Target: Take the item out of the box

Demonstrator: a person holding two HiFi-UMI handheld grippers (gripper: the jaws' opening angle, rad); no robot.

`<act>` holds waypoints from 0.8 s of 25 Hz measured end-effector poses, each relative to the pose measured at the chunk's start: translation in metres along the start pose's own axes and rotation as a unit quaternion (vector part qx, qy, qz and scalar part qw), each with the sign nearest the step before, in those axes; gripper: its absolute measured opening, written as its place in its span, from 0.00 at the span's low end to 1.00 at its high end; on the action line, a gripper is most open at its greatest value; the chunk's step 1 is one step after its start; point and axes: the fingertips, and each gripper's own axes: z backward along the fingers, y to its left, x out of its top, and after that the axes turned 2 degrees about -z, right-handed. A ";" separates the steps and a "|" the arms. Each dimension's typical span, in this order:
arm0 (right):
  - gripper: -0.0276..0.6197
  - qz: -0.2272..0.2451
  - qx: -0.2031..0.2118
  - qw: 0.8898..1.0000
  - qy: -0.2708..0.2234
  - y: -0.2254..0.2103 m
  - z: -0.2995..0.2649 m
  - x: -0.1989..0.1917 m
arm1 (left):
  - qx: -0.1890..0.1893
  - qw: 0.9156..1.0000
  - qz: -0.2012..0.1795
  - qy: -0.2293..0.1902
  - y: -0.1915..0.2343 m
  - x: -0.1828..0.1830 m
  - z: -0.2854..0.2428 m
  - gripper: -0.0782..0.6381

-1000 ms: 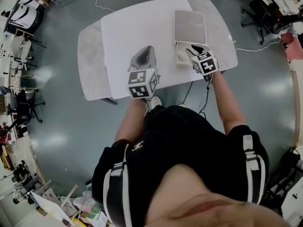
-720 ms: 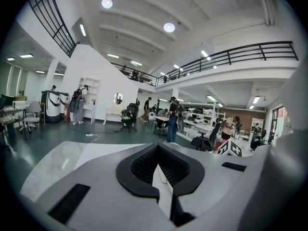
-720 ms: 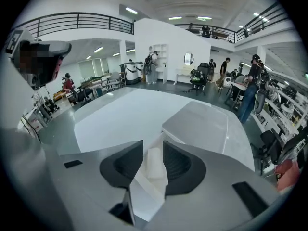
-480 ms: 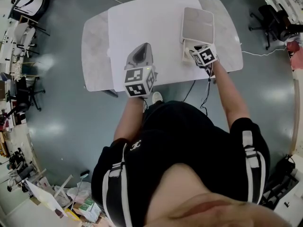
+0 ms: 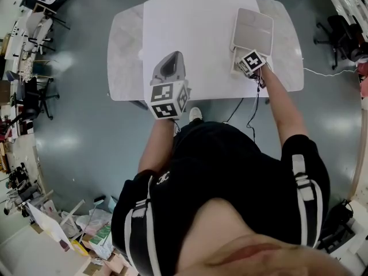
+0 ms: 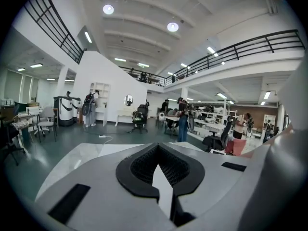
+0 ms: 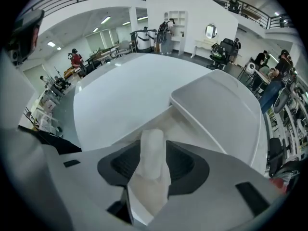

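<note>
A white box (image 5: 237, 68) stands at the table's right side with its lid (image 5: 252, 30) swung open behind it. My right gripper (image 5: 246, 61) hangs right over the box base. In the right gripper view a pale, soft white item (image 7: 152, 155) stands upright between the jaws of that gripper (image 7: 153, 146), which are opening; the pads do not visibly press on it. The open lid (image 7: 219, 112) lies just beyond. My left gripper (image 5: 171, 62) is held above the table's near edge, away from the box. The left gripper (image 6: 161, 170) is shut with nothing in it.
A white sheet (image 5: 187, 36) covers the middle of the grey table (image 5: 123, 56). A cable (image 5: 253, 105) hangs from the right gripper past the table's front edge. Office chairs (image 5: 34, 91) and clutter stand on the floor around.
My right gripper has moved in over the box base. The left gripper has stayed raised in about the same place.
</note>
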 end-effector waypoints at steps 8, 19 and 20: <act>0.28 0.005 0.025 0.999 0.042 -0.002 -0.020 -0.007 | 0.022 1.000 0.002 0.002 0.013 -0.001 0.008 0.13; 0.26 -0.001 0.014 0.999 0.040 0.000 -0.022 0.001 | 0.020 1.000 -0.001 0.003 0.013 -0.001 0.010 0.13; 0.26 -0.004 0.012 0.999 0.034 0.000 -0.019 0.001 | 0.017 1.000 -0.001 0.003 0.012 -0.001 0.010 0.13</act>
